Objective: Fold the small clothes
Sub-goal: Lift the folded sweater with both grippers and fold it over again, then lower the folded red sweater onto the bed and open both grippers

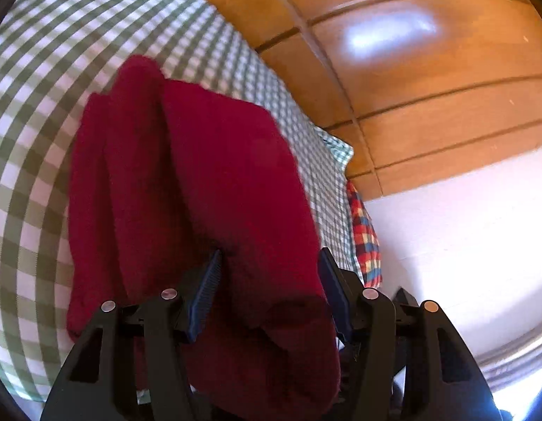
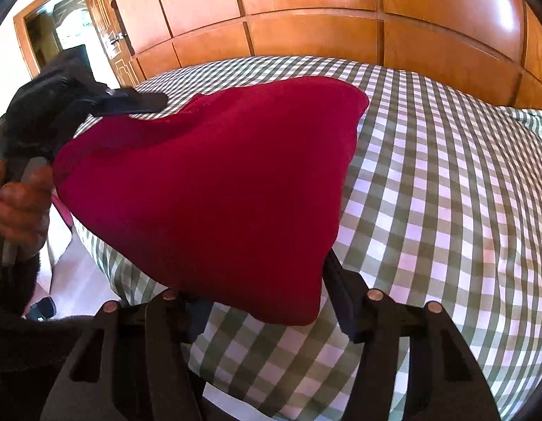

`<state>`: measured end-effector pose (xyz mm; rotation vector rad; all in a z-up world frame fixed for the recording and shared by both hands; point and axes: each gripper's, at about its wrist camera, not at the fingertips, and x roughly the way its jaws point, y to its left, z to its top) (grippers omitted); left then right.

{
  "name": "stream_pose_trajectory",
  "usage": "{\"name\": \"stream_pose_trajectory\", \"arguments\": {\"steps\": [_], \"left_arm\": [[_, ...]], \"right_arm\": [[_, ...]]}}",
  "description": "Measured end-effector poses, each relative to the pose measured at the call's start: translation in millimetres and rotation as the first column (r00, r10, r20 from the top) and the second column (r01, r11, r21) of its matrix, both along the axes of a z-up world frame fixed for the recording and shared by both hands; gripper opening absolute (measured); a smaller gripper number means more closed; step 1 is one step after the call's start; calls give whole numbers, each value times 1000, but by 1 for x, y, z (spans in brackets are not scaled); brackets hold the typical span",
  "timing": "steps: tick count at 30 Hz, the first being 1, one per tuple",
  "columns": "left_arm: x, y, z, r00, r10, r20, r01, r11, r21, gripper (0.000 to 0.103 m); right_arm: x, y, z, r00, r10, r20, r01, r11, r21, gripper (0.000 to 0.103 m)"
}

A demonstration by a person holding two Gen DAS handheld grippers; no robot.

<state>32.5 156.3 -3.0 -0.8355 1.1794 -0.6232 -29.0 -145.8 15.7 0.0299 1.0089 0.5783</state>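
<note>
A dark red garment (image 1: 187,189) lies partly folded on a green-and-white checked bed cover (image 1: 36,147). My left gripper (image 1: 269,256) is open, its jaws apart on either side of a fold of the garment near its edge. In the right wrist view the garment (image 2: 215,182) hangs lifted above the bed cover (image 2: 446,210). My right gripper (image 2: 271,280) has its jaws wide apart with the garment's near corner draped between them. The left gripper (image 2: 144,100) shows there at the garment's far left corner, held by a hand (image 2: 22,207).
A wooden wardrobe (image 2: 306,14) stands behind the bed. A multicoloured checked cloth (image 1: 365,235) sits at the bed's edge beside a pale floor (image 1: 463,210). A doorway (image 2: 60,35) is at the far left.
</note>
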Motion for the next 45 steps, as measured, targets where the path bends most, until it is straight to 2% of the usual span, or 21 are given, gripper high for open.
{"name": "stream_pose_trajectory", "arguments": {"steps": [1, 2, 3, 5, 7, 8, 9, 11, 13, 14, 16, 18, 20, 23, 26, 28, 34, 38, 41, 45], "left_arm": [[0, 1, 1, 1000, 1, 13, -1, 1000, 15, 25], [0, 1, 4, 999, 5, 41, -7, 998, 56, 18], [-2, 4, 13, 995, 17, 95, -26, 995, 98, 16], [-9, 12, 29, 982, 42, 184, -62, 992, 107, 14], [-23, 20, 52, 954, 47, 296, -91, 986, 137, 14], [-28, 23, 55, 947, 47, 317, -100, 983, 154, 14], [-33, 28, 54, 945, 50, 323, -114, 977, 183, 14], [-38, 36, 38, 957, 50, 287, -125, 960, 250, 14], [-38, 34, 4, 978, 41, 205, -114, 926, 361, 14], [-39, 32, -7, 980, 36, 193, -109, 916, 386, 14], [-45, 30, -17, 976, 38, 216, -124, 908, 401, 14], [-45, 30, -12, 975, 43, 218, -130, 905, 405, 14], [-45, 24, -1, 970, 23, 241, -132, 884, 449, 15], [-43, 16, 14, 959, -1, 283, -147, 854, 499, 15], [-45, 9, 31, 935, -6, 354, -200, 817, 542, 18], [-45, -1, 40, 914, -17, 405, -253, 758, 602, 18], [-39, -30, 47, 881, -75, 466, -297, 679, 671, 18], [-37, -38, 38, 882, -114, 457, -274, 665, 694, 18], [-38, -40, 31, 884, -133, 448, -266, 645, 716, 18], [-36, -37, 21, 895, -136, 424, -248, 638, 729, 18]], "right_arm": [[1, -1, -1, 1000, -3, -3, 3, 1000, 3, 56], [2, -1, -1, 1000, -5, -1, 5, 1000, 4, 54], [2, 0, 0, 1000, -6, 6, 6, 1000, 3, 52], [-9, -4, 9, 1000, 2, 29, -2, 1000, 6, 47], [-20, -2, 24, 997, 28, 70, -29, 999, 18, 47], [-21, 1, 27, 996, 39, 85, -40, 999, 15, 46], [-21, 6, 27, 994, 53, 99, -53, 999, -2, 46], [-17, 17, 15, 993, 77, 93, -71, 995, -69, 43], [-11, 21, -7, 997, 80, 18, -78, 994, -82, 40], [-8, 22, -20, 997, 78, -29, -80, 994, -76, 40], [-9, 21, -25, 997, 74, -19, -75, 995, -71, 41], [-9, 19, -22, 996, 87, -25, -89, 993, -73, 47], [-10, 13, -19, 995, 96, -37, -98, 992, -80, 69], [-13, -6, -12, 989, 123, -76, -128, 990, -60, 76], [-15, -23, 0, 989, 118, -83, -122, 992, -36, 76], [-12, -41, 17, 994, 85, -73, -84, 996, 15, 77], [16, -46, 50, 1000, 13, 10, -13, 995, 98, 78], [33, -15, 49, 999, 16, 31, -19, 996, 88, 77], [38, 5, 41, 999, 39, 37, -41, 998, 49, 74], [40, 15, 32, 998, 51, 33, -53, 997, 53, 74]]}}
